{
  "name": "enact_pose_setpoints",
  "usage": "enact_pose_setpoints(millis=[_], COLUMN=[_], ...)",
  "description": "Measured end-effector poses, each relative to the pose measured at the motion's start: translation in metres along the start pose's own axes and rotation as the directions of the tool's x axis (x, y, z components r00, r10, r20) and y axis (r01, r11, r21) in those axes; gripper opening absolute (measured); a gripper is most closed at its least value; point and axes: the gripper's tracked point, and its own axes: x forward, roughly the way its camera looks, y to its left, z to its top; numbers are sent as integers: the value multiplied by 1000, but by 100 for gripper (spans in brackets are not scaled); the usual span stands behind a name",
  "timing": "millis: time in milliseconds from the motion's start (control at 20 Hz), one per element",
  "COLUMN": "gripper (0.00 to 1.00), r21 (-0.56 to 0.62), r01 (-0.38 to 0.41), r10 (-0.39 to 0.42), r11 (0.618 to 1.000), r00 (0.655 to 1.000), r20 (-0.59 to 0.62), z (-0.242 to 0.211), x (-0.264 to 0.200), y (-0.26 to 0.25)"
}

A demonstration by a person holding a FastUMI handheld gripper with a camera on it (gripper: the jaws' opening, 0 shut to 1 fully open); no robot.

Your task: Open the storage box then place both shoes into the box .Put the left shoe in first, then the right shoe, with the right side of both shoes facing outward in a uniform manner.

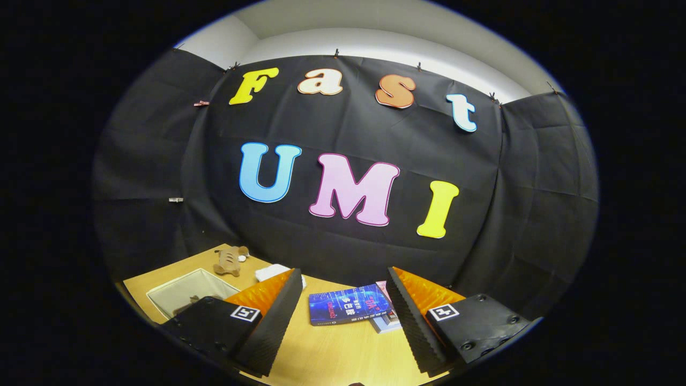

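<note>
Gripper (343, 308) stands open, nothing between its fingers, above the tabletop (332, 348). Open storage box (182, 292) sits beside the left finger. Books (351, 311) lie just ahead; a plush toy (230, 261) lies beyond the box.

Gripper (343, 300) fingers spread wide, gripping nothing, above wooden table (332, 354). Blue book (347, 310) lying between and just ahead of fingers, atop other books. White storage box (185, 292) open-topped beyond left finger; small plush toy (230, 260) behind it.
</note>
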Motion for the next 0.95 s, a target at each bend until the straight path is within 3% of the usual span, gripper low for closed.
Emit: enact_pose_setpoints(millis=[550,950], gripper=[98,98], r21=[2,8], r01=[-154,-175], r10=[154,175], r11=[988,985], r00=[988,984], r20=[20,39], z=[-8,-17], x=[9,1], y=[-5,-24])
